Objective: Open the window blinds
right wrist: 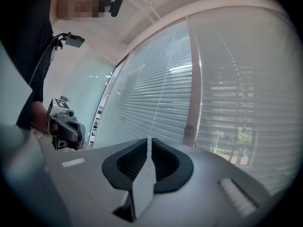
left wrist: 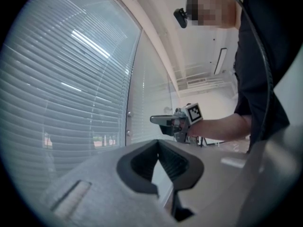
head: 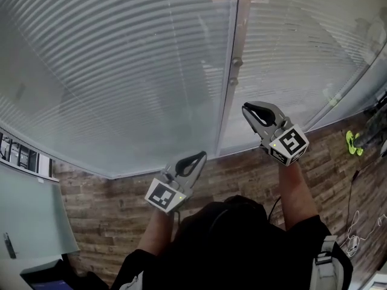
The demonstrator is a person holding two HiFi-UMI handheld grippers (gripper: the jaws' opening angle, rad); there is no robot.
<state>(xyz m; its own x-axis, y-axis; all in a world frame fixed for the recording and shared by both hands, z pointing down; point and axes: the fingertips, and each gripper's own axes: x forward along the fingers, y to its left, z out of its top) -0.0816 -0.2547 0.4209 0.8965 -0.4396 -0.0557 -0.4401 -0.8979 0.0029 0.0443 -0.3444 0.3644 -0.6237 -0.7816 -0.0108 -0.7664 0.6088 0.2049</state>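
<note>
Open air before the blinds (head: 115, 65); glass (head: 290, 77) perhaps covers them; post (head: 232, 71) divides.

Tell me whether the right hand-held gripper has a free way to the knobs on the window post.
Probably yes: the knobs sit just ahead of the right hand-held gripper, with nothing between.

looks like an office: a wall of tall glass panels (head: 290, 53) with pale slatted blinds (head: 121, 71) behind them, split by a slim metal post (head: 228, 101) carrying two small knobs. wood-look plank floor (head: 109, 192), loose cables (head: 354, 234) trailing at one side. white ceiling with a strip light (left wrist: 220, 60). through the slats, possibly trees (right wrist: 244, 138) outside, though it's blurry.
</note>
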